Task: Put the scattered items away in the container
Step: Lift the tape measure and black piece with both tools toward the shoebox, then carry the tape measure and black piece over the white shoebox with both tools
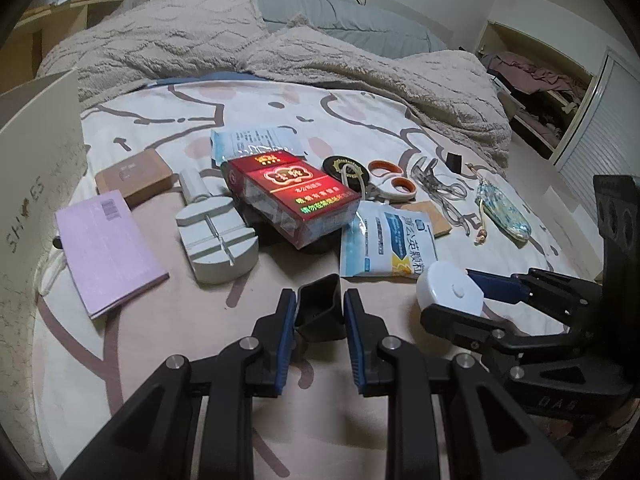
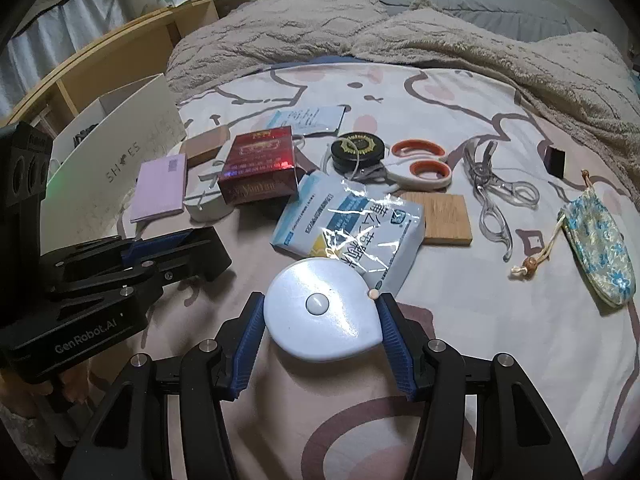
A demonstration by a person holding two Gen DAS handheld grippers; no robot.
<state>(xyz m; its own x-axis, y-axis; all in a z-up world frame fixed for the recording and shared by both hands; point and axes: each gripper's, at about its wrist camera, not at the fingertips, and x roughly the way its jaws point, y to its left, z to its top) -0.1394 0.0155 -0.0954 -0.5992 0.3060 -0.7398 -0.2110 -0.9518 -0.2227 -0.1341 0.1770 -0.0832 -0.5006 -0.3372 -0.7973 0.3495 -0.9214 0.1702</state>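
Scattered items lie on a bed sheet. My left gripper (image 1: 320,312) is shut on a small black plastic piece (image 1: 320,308); it shows at the left of the right wrist view (image 2: 192,248). My right gripper (image 2: 320,312) is shut on a round white tape measure (image 2: 324,314), also seen in the left wrist view (image 1: 452,292). The container, a white shoe box (image 1: 40,152), stands at the left (image 2: 120,160). Ahead lie a red box (image 1: 294,196), a medicine packet (image 1: 386,244), scissors (image 1: 394,184), a pink booklet (image 1: 108,248) and a grey watch tool (image 1: 218,240).
Also on the sheet are a brown block (image 1: 134,176), a black round tin (image 1: 346,172), clear eyelash curlers (image 2: 492,192), a wooden square (image 2: 444,220), a blue patterned pouch (image 2: 600,248) and a small black cube (image 2: 554,162). A beige blanket (image 1: 280,52) is bunched behind.
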